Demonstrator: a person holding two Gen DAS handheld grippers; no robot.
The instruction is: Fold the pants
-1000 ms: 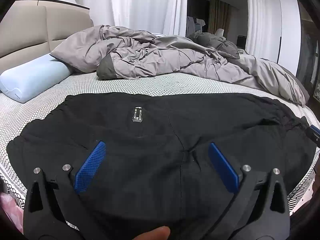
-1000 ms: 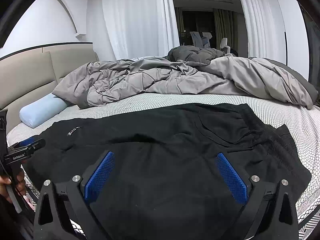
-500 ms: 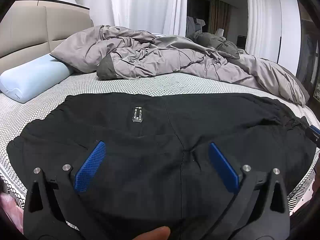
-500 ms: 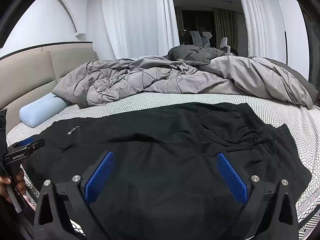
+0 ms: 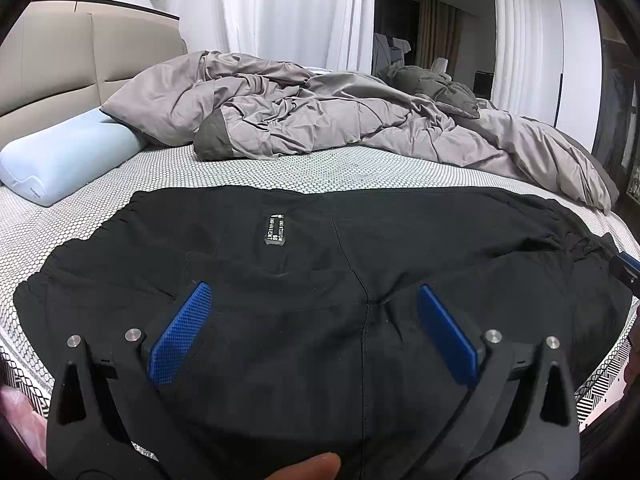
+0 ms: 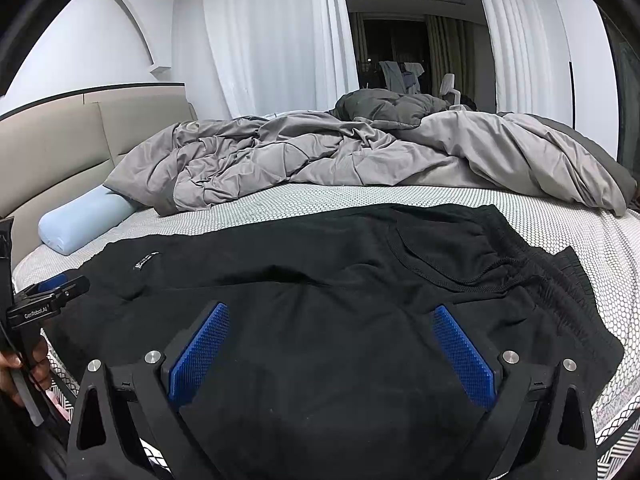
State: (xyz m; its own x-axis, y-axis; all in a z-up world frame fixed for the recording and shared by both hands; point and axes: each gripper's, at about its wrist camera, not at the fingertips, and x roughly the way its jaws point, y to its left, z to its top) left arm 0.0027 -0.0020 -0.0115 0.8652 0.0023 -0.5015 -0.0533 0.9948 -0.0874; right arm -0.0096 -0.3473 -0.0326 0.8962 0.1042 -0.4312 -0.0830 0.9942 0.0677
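Pants: the black pants (image 5: 320, 280) lay spread flat on the near part of the bed (image 5: 340, 172), their long axis running side to side across both views.
Waistband: the gathered elastic end (image 6: 552, 280) lay toward the right, close to the bed's right edge; a small label (image 5: 275, 230) sat left of the middle seam.
Left gripper: the left gripper (image 5: 316, 332) hovered over the middle of the cloth, jaws spread wide and holding nothing.
Right gripper: the right gripper (image 6: 332, 348) hung over the cloth nearer the waistband, jaws likewise released and empty.
Key relation: the pants lay straight ahead of and under both pairs of jaws; the right one looked nearer the waistband, the left nearer the leg end, so a fold would likely bring one end across to the other.
Surroundings: a crumpled grey duvet (image 6: 360, 160) lay beyond, well apart from the pants, with a pale blue pillow (image 5: 64, 160) at the headboard (image 6: 60, 140).
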